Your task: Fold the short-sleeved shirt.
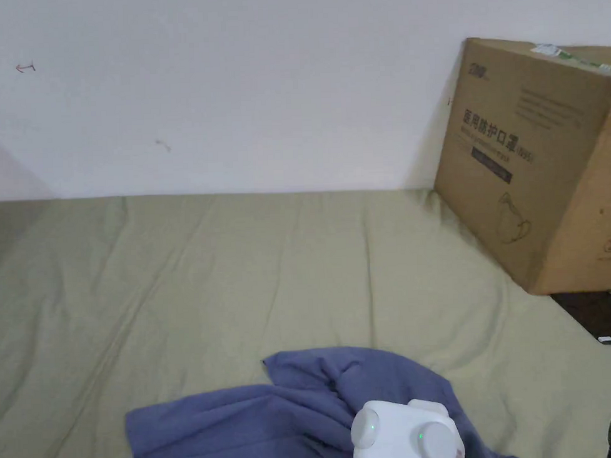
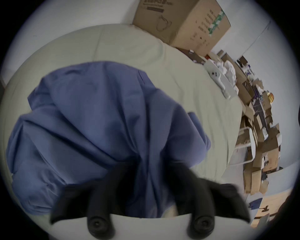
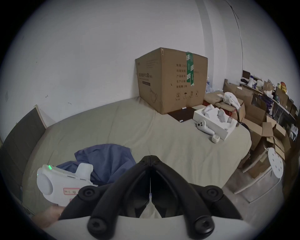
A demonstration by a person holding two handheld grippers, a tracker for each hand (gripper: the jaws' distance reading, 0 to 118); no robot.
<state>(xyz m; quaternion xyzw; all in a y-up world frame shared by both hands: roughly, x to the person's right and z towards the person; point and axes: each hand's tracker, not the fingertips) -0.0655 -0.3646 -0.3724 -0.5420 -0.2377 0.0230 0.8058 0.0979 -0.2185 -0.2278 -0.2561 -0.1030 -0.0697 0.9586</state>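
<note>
A blue short-sleeved shirt point(image 1: 292, 415) lies bunched on the olive-green bed sheet point(image 1: 249, 272) near its front edge. In the left gripper view the shirt point(image 2: 90, 121) is drawn into folds that run together between the black jaws of my left gripper point(image 2: 149, 167), which is shut on the cloth; the picture there is blurred. Its white body point(image 1: 405, 433) sits over the shirt's right part. The right gripper view has the shirt point(image 3: 105, 159) and the left gripper point(image 3: 65, 180) at the lower left. My right gripper point(image 3: 150, 156) hangs to the shirt's right, jaws shut with nothing between them.
A large cardboard box point(image 1: 533, 162) stands at the bed's far right against the white wall. Beside it lie a dark flat slab point(image 3: 181, 115) and a white tray with controllers point(image 3: 215, 123). Stacked cartons point(image 3: 259, 123) and a white stool point(image 3: 274, 164) crowd the floor on the right.
</note>
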